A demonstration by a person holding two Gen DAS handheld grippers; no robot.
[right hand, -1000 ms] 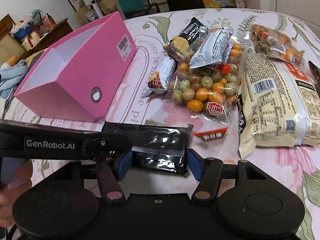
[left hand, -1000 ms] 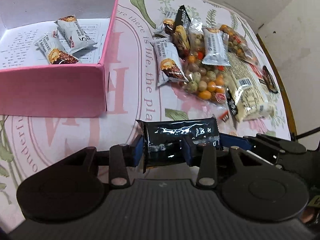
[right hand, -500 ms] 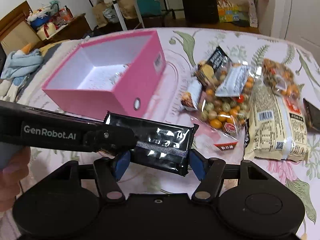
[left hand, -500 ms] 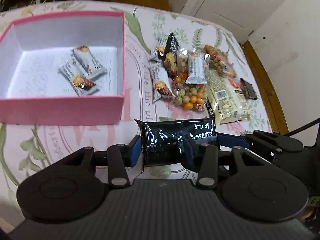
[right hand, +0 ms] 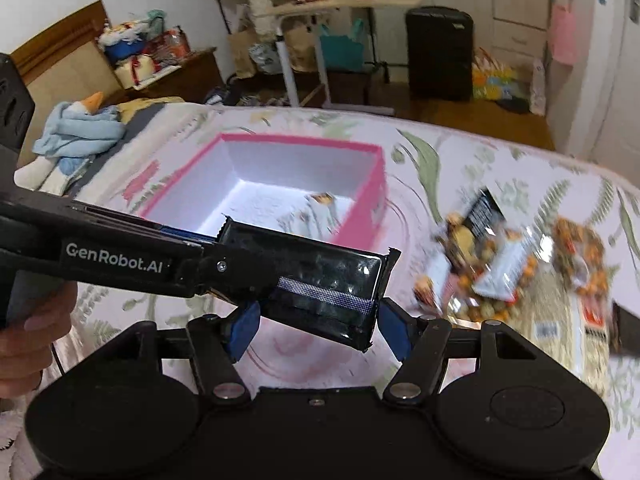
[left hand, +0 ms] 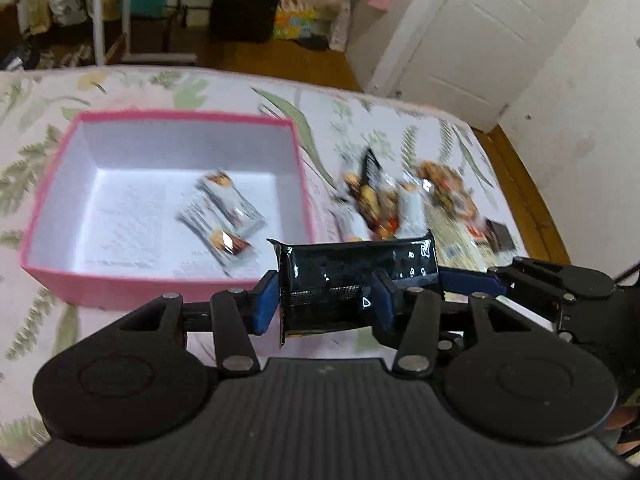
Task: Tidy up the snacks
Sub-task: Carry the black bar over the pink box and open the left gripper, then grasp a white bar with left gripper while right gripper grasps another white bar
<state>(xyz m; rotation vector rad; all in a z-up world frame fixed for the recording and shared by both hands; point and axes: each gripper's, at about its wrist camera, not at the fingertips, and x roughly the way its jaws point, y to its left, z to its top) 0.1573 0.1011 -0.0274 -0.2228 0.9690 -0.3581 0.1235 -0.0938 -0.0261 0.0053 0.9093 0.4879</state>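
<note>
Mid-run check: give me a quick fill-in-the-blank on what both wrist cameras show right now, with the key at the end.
1. The black snack packet is held above the table between ____ grippers at once.
2. The box waiting for snacks is ____ on the outside.
3. Inside the box lie ____ small snack bars.
4. The loose snack pile lies on the ____ tablecloth, outside the box.

Missing words: two; pink; two; floral
</note>
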